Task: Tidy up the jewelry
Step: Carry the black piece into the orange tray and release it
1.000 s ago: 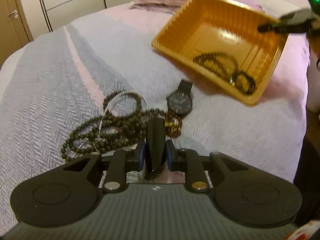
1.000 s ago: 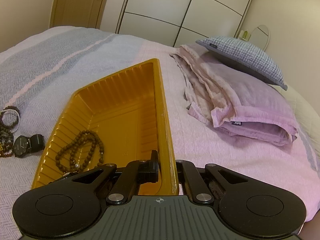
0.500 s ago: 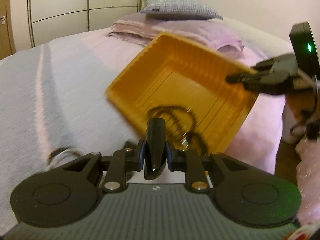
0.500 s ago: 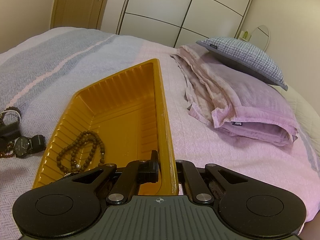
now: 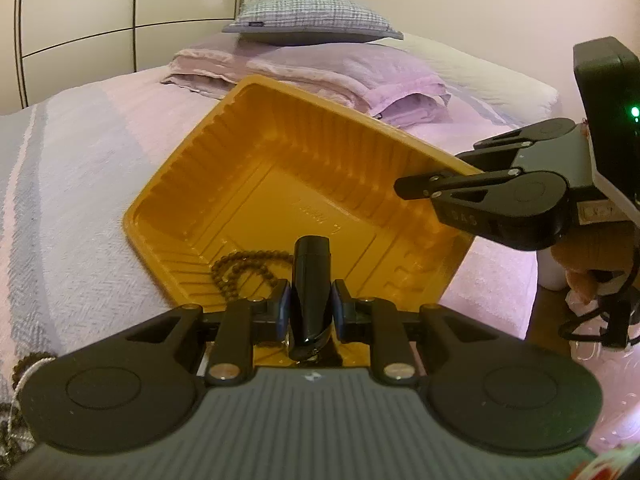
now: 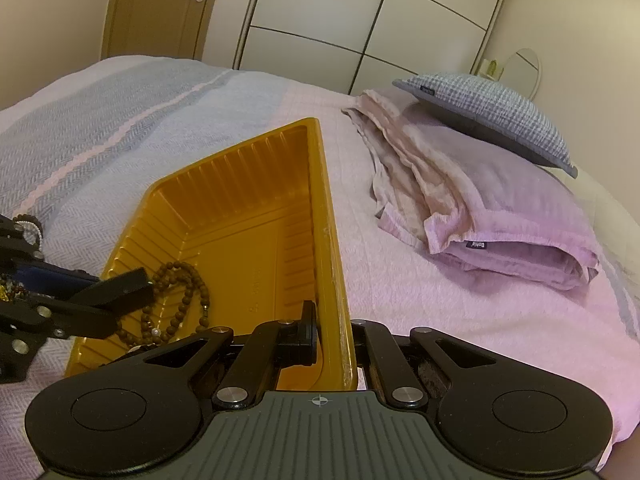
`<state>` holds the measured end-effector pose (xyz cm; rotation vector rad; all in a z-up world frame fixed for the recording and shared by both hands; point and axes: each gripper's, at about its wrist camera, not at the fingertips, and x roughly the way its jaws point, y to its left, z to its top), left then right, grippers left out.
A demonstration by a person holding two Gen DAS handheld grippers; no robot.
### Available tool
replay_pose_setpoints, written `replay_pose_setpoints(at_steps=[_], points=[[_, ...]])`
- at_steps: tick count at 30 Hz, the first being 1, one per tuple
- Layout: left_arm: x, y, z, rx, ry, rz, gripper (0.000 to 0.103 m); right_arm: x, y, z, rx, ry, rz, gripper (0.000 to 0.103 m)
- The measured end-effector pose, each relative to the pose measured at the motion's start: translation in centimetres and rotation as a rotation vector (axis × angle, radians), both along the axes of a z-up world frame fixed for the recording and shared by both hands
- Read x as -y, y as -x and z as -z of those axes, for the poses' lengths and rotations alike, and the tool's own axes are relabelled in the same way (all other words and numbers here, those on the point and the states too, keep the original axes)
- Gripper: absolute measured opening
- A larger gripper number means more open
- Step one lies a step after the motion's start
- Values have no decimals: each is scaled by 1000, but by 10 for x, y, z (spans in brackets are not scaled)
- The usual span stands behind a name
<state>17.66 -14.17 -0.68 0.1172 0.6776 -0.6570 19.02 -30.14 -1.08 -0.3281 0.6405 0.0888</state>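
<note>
Between our two tongs sits the orange plastic tray (image 5: pixel 256 184), and the coming move turns on how the load in our left tongs (image 5: pixel 310 312) lies over it. They are clamped narrow on a dark, glossy strap-like piece (image 5: pixel 311 280), probably a watch band, though we cannot tell for sure. Its long axis points straight ahead along the fingers, and it hangs above the tray's near corner, just over the brown bead necklace (image 6: pixel 180 296) already coiled on the tray floor.

Our right tongs (image 6: pixel 332 336) are closed on the tray's near rim, one finger inside the wall and one outside, tilting and steadying the tray on the bed (image 6: pixel 120 120). So the left side is the nearer one for the drop.

Off to the left, more beaded bracelets (image 6: pixel 26 224) lie on the striped bedspread, still outside the tray. Folded lilac bedding (image 6: pixel 480 208) and a checked pillow (image 6: pixel 488 108) lie well apart. Nothing stands between strap and tray floor except the necklace, on which it may land.
</note>
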Motion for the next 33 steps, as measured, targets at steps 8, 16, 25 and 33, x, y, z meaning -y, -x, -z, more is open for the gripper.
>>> replay_pose_setpoints(at_steps=[8, 16, 25, 33], points=[[14, -2, 5, -9, 12, 27, 19, 0, 0, 0, -2, -3, -1, 4], [-9, 3, 1, -6, 47, -19, 24, 0, 0, 0, -2, -1, 0, 4], [-82, 27, -7, 46, -20, -219, 25, 1, 0, 0, 0, -3, 2, 4], [-127, 57, 15, 16, -129, -341, 25, 0, 1, 1, 3, 1, 3, 4]])
